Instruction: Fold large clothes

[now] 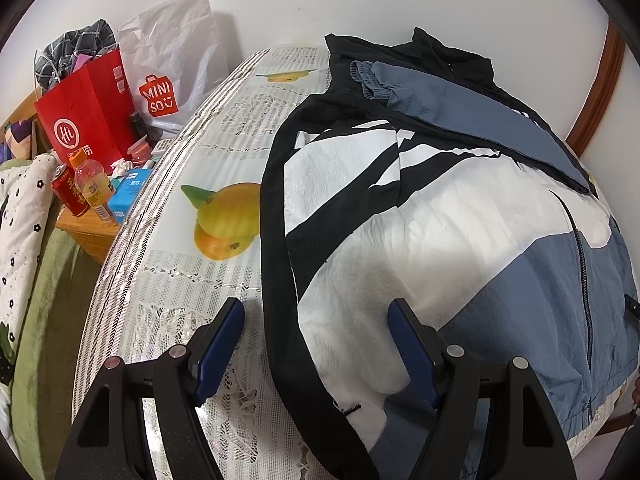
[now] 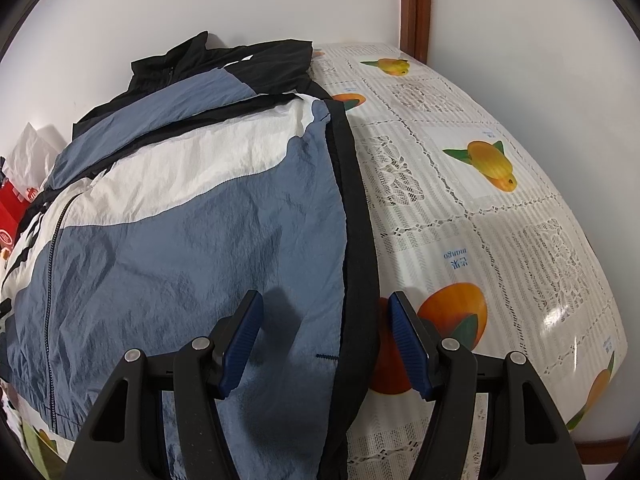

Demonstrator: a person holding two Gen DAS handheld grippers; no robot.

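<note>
Left wrist: left tongs [image 1: 316, 344] agape, empty, straddling jacket [image 1: 440, 220] edge, right tongs [image 2: 326, 340] likewise, seemingly hovering.

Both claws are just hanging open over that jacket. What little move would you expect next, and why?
Probably each gripper dips and closes on the black side edge beneath it. The jacket lies flat with its sleeves folded in, and the left gripper and right gripper each straddle an edge near the hem, jaws open, gripping nothing.

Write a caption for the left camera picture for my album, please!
Open left gripper straddles the black side edge of a blue, white and black zip jacket lying on a mango-print tablecloth.
</note>
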